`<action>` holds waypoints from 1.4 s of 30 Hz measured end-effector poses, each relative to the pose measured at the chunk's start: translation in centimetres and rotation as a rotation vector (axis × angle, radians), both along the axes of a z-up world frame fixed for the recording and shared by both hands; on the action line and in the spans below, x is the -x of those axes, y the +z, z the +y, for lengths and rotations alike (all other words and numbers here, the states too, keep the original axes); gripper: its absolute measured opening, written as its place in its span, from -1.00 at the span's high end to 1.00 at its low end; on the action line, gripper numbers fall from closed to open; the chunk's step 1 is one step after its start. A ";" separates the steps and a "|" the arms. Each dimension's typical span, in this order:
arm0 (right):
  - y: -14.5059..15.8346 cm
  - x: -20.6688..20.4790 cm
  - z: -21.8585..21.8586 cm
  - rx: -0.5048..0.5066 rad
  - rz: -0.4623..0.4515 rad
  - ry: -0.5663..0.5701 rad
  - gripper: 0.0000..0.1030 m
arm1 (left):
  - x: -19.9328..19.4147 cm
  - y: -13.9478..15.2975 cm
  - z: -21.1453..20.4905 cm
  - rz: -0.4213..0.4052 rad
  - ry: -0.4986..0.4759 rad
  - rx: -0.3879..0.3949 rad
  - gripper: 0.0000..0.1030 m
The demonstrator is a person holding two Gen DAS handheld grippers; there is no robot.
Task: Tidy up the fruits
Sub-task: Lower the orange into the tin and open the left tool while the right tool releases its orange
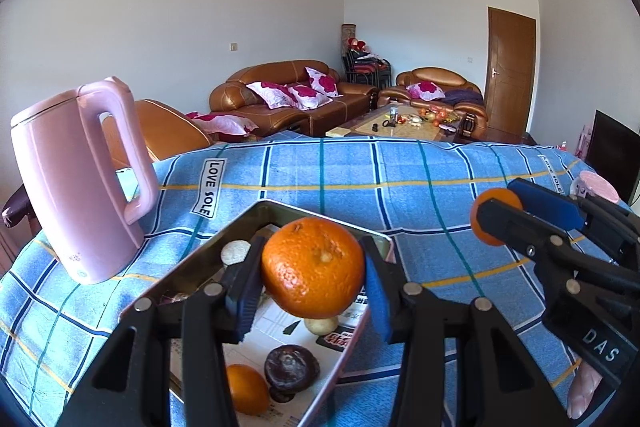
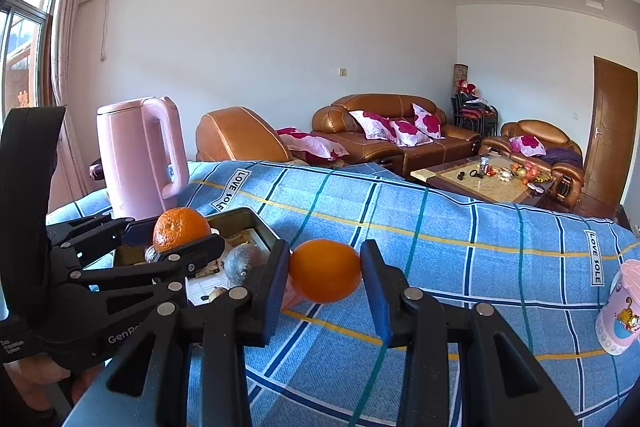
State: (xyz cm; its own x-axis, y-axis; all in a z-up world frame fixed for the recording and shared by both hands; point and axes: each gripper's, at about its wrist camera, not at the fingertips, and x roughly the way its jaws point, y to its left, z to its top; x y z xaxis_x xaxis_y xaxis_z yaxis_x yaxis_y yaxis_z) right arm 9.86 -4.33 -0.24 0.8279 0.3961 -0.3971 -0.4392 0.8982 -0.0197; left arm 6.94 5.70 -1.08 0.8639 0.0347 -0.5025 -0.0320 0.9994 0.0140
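Observation:
My left gripper (image 1: pixel 314 275) is shut on a rough-skinned mandarin (image 1: pixel 313 268) and holds it above a metal tray (image 1: pixel 184 267). The tray holds another orange fruit (image 1: pixel 246 389), a dark round fruit (image 1: pixel 291 367) and small pale pieces on printed paper. My right gripper (image 2: pixel 325 277) is shut on a smooth orange (image 2: pixel 325 271), held above the blue checked cloth just right of the tray (image 2: pixel 264 227). The right gripper with its orange also shows in the left wrist view (image 1: pixel 496 217); the left gripper with its mandarin (image 2: pixel 181 229) shows in the right wrist view.
A pink electric kettle (image 1: pixel 80 183) stands on the cloth left of the tray. A pink cartoon cup (image 2: pixel 622 307) stands at the right. The table is covered by a blue checked cloth (image 1: pixel 400 187). Brown sofas and a coffee table lie beyond.

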 end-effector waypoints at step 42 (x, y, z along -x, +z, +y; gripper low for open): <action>-2.9 -3.4 10.4 0.027 0.102 0.156 0.24 | -0.6 -3.0 9.0 0.088 0.149 0.036 0.08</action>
State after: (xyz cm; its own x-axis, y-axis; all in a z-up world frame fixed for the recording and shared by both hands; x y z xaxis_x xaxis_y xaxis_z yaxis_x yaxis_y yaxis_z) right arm 13.30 6.09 -3.14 0.7124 0.5045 -0.4878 -0.5737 0.8190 0.0092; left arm 7.52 14.75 -4.03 0.8033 0.1395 -0.5791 -0.1800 0.9836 -0.0127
